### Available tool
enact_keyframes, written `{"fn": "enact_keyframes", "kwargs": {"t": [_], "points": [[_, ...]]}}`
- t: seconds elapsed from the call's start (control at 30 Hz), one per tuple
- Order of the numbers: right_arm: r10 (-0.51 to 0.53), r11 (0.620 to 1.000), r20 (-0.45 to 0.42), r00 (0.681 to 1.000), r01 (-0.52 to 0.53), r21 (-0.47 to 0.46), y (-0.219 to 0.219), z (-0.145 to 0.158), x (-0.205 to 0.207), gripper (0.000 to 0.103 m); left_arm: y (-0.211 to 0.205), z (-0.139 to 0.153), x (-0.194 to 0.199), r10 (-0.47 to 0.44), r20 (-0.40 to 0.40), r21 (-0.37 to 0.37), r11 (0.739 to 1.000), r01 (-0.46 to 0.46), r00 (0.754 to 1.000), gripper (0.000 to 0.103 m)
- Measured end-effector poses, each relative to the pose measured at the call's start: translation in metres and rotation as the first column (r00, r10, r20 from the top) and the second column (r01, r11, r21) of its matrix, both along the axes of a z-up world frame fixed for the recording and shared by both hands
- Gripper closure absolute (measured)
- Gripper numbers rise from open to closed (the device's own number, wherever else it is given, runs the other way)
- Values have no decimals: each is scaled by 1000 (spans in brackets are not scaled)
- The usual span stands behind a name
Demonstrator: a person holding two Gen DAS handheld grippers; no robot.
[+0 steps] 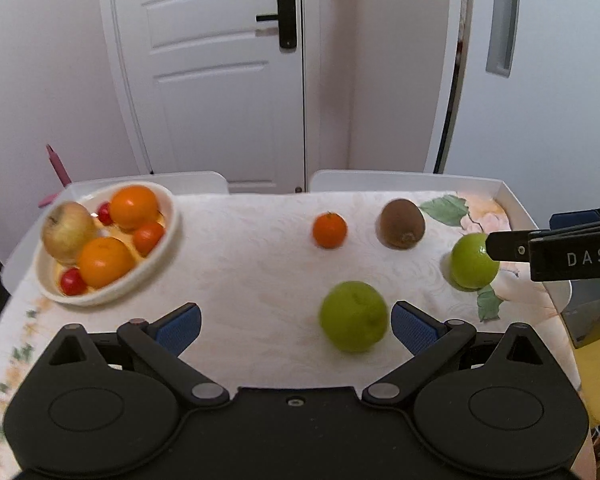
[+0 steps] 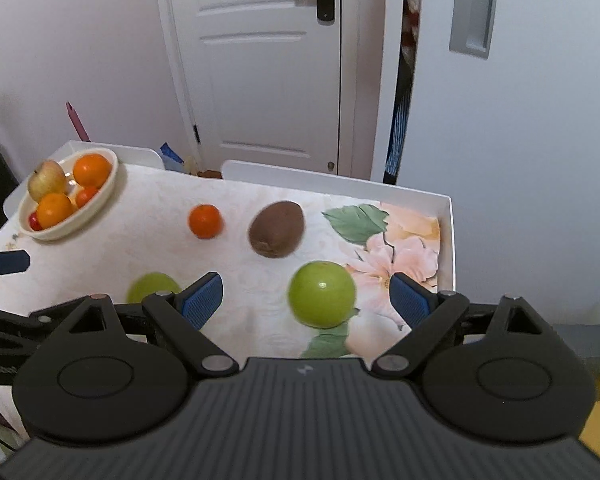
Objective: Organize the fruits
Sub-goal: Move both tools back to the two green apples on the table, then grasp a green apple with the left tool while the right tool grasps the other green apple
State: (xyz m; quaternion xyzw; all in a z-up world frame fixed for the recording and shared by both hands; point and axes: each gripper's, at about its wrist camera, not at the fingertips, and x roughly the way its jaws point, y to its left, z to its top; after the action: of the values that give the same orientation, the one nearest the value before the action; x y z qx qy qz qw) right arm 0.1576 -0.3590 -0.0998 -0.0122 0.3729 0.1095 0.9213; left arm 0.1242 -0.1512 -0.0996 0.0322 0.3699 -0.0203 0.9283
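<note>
A cream bowl (image 1: pixel 166 254) (image 2: pixel 108 190) at the table's far left holds a yellowish apple (image 1: pixel 68 236), oranges and small red fruits. Loose on the cloth lie a small orange (image 1: pixel 329 230) (image 2: pixel 205 221), a brown kiwi (image 1: pixel 402 224) (image 2: pixel 277 229) and two green apples. My left gripper (image 1: pixel 296 326) is open, with the near green apple (image 1: pixel 354 316) (image 2: pixel 152 286) just inside its right finger. My right gripper (image 2: pixel 306 300) is open around the second green apple (image 2: pixel 322 294) (image 1: pixel 474 261), not touching it. The right gripper's finger (image 1: pixel 508 246) shows in the left wrist view.
The table wears a floral cloth (image 2: pixel 396 240) and has a raised white rim (image 2: pixel 450 240) along its right side. Two white chair backs (image 1: pixel 380 180) stand at the far edge, before a white door (image 1: pixel 220 72). A pink object (image 1: pixel 58 166) leans at the far left.
</note>
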Motion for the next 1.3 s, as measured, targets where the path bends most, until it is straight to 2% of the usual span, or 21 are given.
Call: {"fn": "enact_keyframes", "kwargs": {"t": [0.17,0.27,0.53,0.6,0.63,0.83,0.9,1.0,1.23,1.3], "points": [[24,999,-29,999,-23,27,-15,-20,14,0,-26,-20,11,-13,-12,35,999,13,1000,1],[49,998,-53,997,-48,29,-19,-30,22,0,-32,-31,20,-2,-29,26,1000,3,1000,5],[86,995,-75,993,-83,45,-20,-46,36,1,-41,-50,37,25,-72,18,1000,-24,997,28],[91,995,-79,993,-87,49,-19,-49,38,1,-42,-51,40,23,-80,12,1000,-22,997,42],[94,995,-79,992,-90,48,-18,-50,39,1,-43,-52,42,30,-84,18,999,-29,996,44],[93,995,-77,993,-90,41,-12,-54,44,5,-42,-52,45,20,-81,16,1000,-19,996,44],[94,995,-81,992,-91,39,-11,-55,46,14,-41,-52,45,18,-84,11,1000,-17,996,44],[98,995,-88,991,-95,35,-7,-56,48,19,-39,-52,45,6,-88,4,1000,-6,996,44],[81,997,-90,993,-82,-5,-1,-59,52,21,-32,-52,45,-5,-95,-9,1000,4,995,44],[85,996,-93,992,-88,-23,2,-60,52,32,-30,-52,44,-2,-96,-9,1000,1,995,44]]}}
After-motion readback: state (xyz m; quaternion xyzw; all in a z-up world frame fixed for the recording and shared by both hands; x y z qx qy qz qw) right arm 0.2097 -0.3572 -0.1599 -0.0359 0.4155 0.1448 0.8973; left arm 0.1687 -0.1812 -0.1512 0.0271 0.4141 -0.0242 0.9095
